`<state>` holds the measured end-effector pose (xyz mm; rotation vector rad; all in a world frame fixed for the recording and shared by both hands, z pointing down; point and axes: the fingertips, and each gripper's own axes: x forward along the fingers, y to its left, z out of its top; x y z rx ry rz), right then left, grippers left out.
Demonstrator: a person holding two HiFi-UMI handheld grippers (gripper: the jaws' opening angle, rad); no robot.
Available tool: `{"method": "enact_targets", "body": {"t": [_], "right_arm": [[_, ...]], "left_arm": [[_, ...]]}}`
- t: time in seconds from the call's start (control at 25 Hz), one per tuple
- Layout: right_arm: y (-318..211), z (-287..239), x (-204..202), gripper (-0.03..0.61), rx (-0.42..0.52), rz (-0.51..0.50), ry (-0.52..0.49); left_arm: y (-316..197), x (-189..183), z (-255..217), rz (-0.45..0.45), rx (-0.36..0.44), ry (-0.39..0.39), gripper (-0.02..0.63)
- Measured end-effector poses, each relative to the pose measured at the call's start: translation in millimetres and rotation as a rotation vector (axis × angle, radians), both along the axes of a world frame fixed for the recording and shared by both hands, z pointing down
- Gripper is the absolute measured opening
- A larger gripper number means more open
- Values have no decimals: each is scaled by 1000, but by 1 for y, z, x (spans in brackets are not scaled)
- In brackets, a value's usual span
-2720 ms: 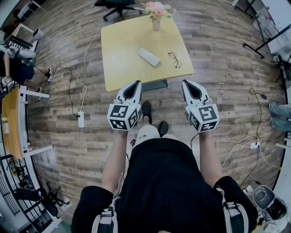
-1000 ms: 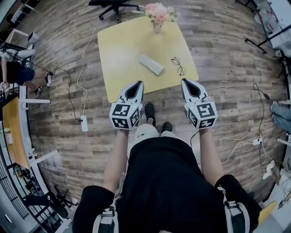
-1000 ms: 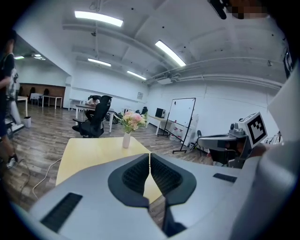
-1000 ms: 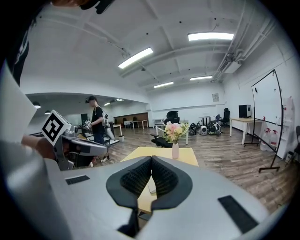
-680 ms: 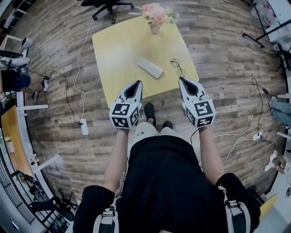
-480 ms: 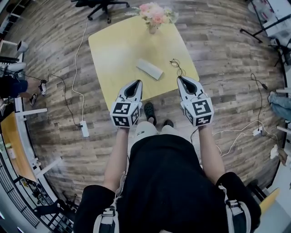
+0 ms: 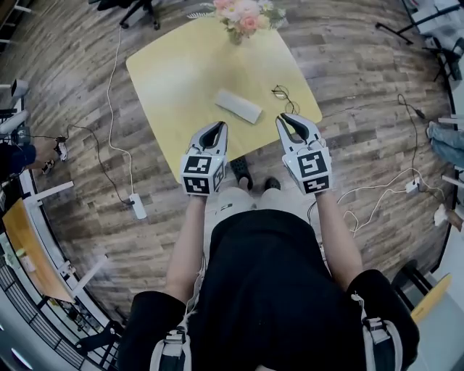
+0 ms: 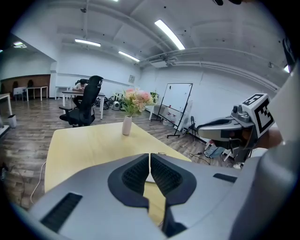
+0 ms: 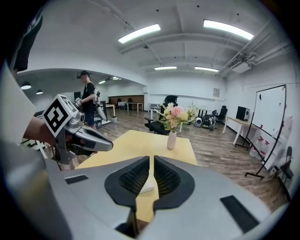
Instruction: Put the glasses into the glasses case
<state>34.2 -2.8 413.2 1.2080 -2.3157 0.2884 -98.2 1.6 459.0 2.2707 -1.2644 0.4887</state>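
Note:
A pale grey glasses case (image 7: 238,106) lies closed near the middle of the yellow table (image 7: 174,80). Dark thin-framed glasses (image 7: 284,92) rest to its right, near the table's right edge. My left gripper (image 7: 218,128) hovers over the table's near edge, short of the case, its jaws shut and empty (image 8: 150,157). My right gripper (image 7: 291,119) hangs just short of the glasses. Its jaws have just been opening and stand a narrow slit apart with nothing between them (image 9: 151,159). A strip of the case (image 9: 146,187) shows beyond the right jaws.
A white vase of pink flowers (image 7: 239,18) stands at the table's far edge. A black office chair (image 7: 134,6) sits beyond the table. A cable with a power strip (image 7: 138,206) lies on the wooden floor to the left. A person (image 9: 88,103) stands far back.
Both grippers have moved forward and down, from in front of the table to over its near edge. The right jaws have parted slightly.

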Motion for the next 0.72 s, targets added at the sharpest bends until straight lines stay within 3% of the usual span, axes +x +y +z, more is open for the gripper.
{"method": "enact_targets", "body": {"t": [0.72], "right_arm": [[-34,75,-41,147,-88,-45,200]], "left_arm": [[-47,-16,75,121,-99,-36,28]]}}
